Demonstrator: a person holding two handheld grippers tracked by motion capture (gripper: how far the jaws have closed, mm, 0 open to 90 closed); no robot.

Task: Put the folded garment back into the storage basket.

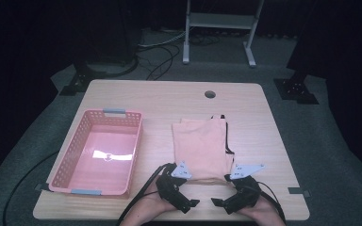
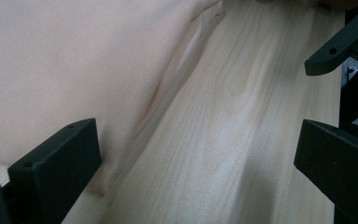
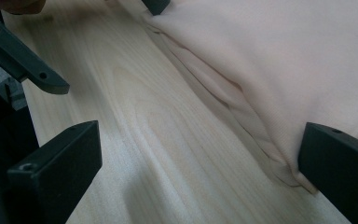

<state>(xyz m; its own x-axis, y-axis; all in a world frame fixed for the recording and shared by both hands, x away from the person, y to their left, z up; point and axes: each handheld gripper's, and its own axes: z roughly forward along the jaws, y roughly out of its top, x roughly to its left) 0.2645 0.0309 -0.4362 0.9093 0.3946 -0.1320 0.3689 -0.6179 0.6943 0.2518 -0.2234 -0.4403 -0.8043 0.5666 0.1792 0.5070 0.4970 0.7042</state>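
Dark floor surrounds the wooden table [image 1: 169, 96]; from above, a folded peach cloth [image 1: 200, 143] lies lengthwise away from the person, right of a pink basket [image 1: 78, 141]. Left gripper [image 2: 196, 168]: jaws spread wide, one over the cloth edge. Right gripper [image 3: 198, 168]: jaws equally wide, grasping nothing.

Between the left gripper's [image 2: 196, 154] matt black plastic jaws lies pale, smooth-grained wood of the table [image 2: 242, 140]. Beside its left jaw, the peach garment [image 2: 74, 60] is soft, finely woven matt cloth. The pink basket [image 1: 75, 155] looks glossy perforated plastic.
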